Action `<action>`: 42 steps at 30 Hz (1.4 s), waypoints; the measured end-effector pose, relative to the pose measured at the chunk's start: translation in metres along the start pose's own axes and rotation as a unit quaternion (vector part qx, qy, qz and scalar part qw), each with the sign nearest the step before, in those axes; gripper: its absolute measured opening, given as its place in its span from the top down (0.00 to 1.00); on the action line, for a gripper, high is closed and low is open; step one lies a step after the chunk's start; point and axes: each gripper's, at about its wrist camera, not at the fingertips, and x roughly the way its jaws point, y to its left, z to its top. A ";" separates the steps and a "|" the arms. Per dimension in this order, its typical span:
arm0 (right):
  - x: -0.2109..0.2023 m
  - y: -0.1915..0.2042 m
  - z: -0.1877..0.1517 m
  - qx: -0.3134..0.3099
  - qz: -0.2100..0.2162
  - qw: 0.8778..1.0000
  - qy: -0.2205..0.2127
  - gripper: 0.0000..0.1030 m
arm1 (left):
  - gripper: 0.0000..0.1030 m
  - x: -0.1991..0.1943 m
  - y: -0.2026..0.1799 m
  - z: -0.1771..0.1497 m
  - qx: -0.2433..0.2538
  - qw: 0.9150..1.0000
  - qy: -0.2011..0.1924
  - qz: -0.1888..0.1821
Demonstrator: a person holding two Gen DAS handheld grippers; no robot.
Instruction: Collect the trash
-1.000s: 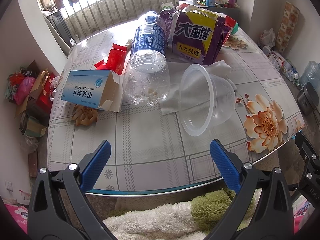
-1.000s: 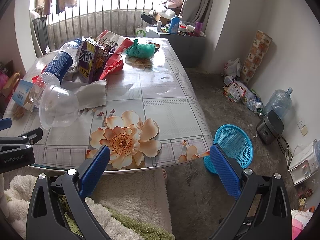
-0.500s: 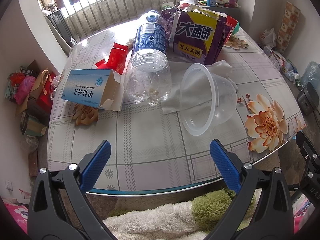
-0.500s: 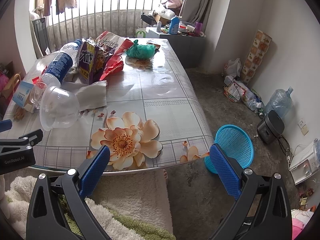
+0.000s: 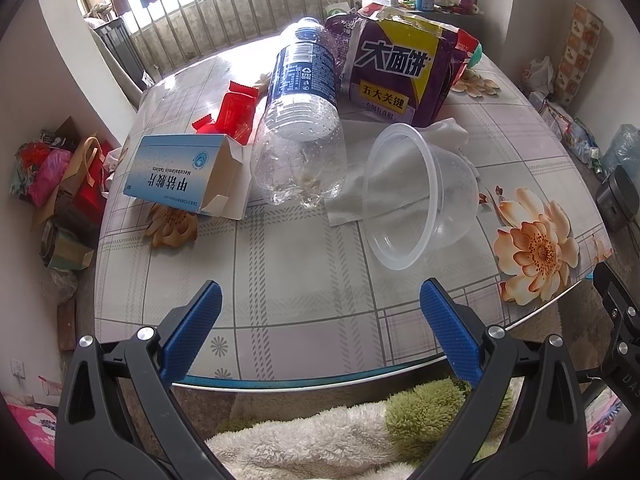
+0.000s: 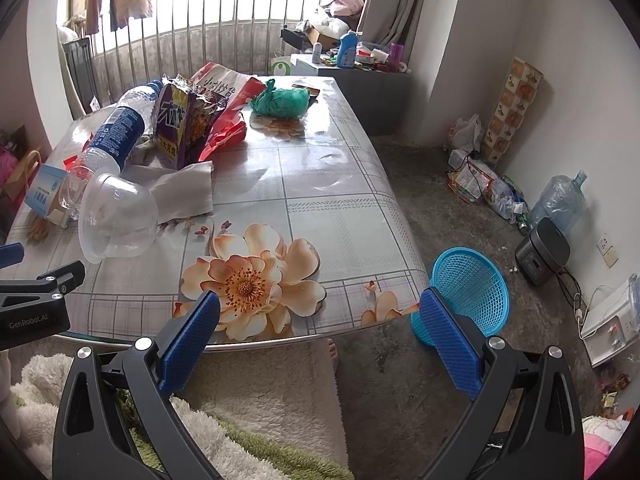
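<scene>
Two grippers, both spread wide and holding nothing. Left gripper above the near table edge, blue fingertips over bare checked cloth. Just ahead of the right-hand finger, a clear plastic cup on its side, mouth toward the fingers, resting on a white napkin. Ahead between the fingers, an empty water bottle lying down; beyond the left-hand finger, a blue-and-white medicine box, open at one end, touching the bottle, with a red wrapper behind. Farther out, a purple snack bag. Right gripper at the table corner, left-hand finger over a printed flower, right-hand finger in front of a blue basket on the floor. Far ahead, a green bag.
</scene>
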 end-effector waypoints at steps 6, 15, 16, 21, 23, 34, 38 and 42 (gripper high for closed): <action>0.001 0.000 0.002 0.004 0.002 1.000 -0.003 0.06 | 0.07 0.001 0.001 0.000 0.000 1.000 0.002 0.000; 0.003 0.000 0.005 0.023 0.014 1.000 -0.004 0.05 | 0.07 0.008 0.004 0.002 -0.006 1.000 0.009 -0.015; 0.004 0.000 0.006 0.025 0.017 1.000 -0.004 0.05 | 0.07 0.009 0.005 0.002 -0.008 1.000 0.008 -0.020; 0.005 0.006 0.019 0.030 0.031 0.999 -0.020 0.06 | 0.07 0.012 0.018 0.005 -0.022 0.998 -0.005 -0.051; 0.003 0.009 0.028 0.031 0.038 0.998 -0.036 0.05 | 0.07 0.012 0.025 0.007 -0.026 0.997 -0.013 -0.066; 0.001 0.043 0.087 0.029 0.146 0.984 -0.096 0.06 | 0.07 0.001 0.086 0.023 -0.060 0.980 -0.121 -0.149; 0.010 0.067 0.115 0.036 0.231 0.969 -0.079 0.06 | 0.07 0.013 0.124 0.035 -0.110 0.975 -0.124 -0.146; 0.031 0.102 0.139 0.044 0.282 0.958 -0.029 0.06 | 0.07 0.042 0.178 0.054 -0.229 0.960 -0.064 -0.146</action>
